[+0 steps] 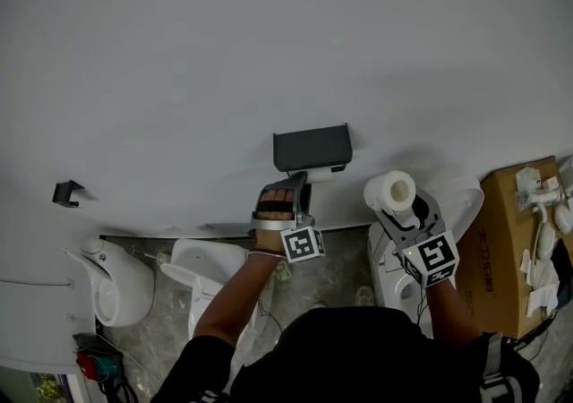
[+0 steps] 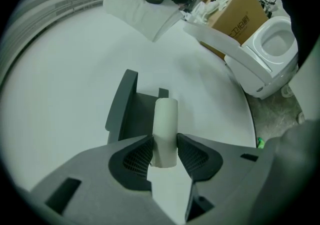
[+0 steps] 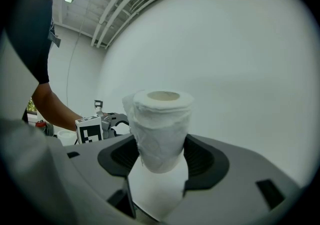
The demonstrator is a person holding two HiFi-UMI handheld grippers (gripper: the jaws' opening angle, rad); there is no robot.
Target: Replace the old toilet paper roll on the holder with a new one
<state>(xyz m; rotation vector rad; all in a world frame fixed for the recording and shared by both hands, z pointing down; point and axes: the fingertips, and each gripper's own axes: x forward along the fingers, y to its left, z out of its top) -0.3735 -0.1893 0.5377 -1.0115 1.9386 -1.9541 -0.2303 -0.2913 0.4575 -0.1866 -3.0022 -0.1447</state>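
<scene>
Between the left gripper's [image 2: 165, 153] jaws, the old tube [image 2: 165, 116] is clamped, its long axis running toward the holder [image 2: 124, 114].
The new roll [image 3: 161, 119] is held upright, clamped by the right gripper [image 3: 160, 158]; both grips are shown clearly only by the gripper views.

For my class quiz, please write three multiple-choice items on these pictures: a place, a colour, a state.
1. Where is the empty cardboard tube? A) floor B) at the holder, between the left gripper's jaws C) box
2. The holder's colour? A) red B) white C) dark grey
3. The right gripper is: A) shut on the toilet paper roll B) open, empty C) out of view
Answers: 1B, the jaws close on it at the holder; 2C, dark against the pale wall; 3A, the jaws press the roll.
</scene>
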